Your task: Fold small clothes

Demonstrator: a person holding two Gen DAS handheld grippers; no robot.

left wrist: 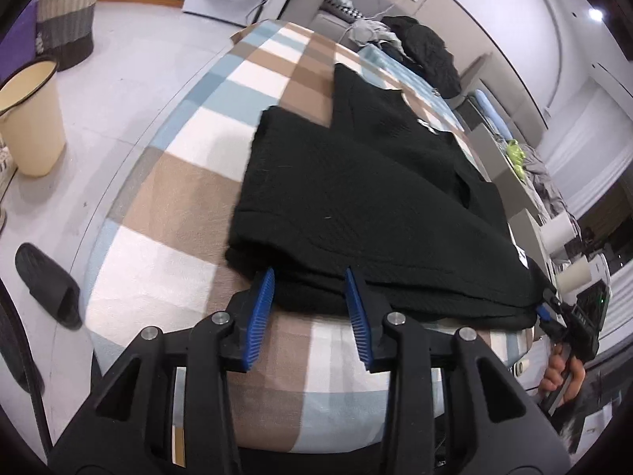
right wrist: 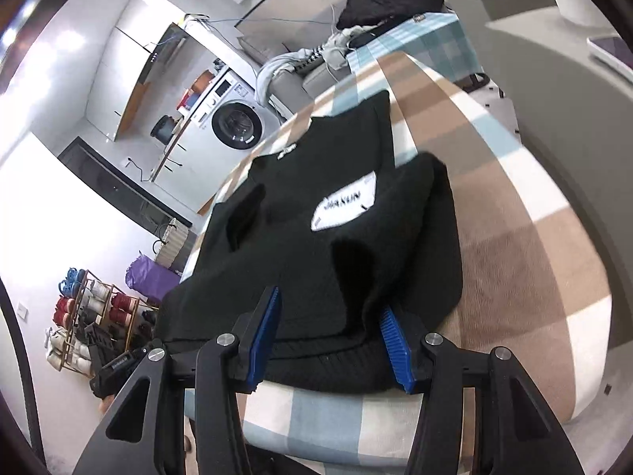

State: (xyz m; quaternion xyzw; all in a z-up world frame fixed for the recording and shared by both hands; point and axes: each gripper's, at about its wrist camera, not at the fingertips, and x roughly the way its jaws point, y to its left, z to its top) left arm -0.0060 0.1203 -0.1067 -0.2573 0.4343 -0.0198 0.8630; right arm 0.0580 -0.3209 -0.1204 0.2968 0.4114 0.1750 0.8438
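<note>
I had the black knitted garment point(left wrist: 356, 198) folded over once on the checked blanket point(left wrist: 166, 182), near edge; left gripper point(left wrist: 312, 312) and right gripper point(right wrist: 332, 336) stood parted, pads clear, further folds remaining

I was working in a home: a white front-loading washing machine point(right wrist: 237, 124), a woven laundry basket point(left wrist: 67, 19) and a black slipper point(left wrist: 49, 283) stood around.

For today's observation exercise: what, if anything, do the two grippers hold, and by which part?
Nothing: the left gripper and right gripper stand open astride the black garment's near edge, pads not pressing.
</note>
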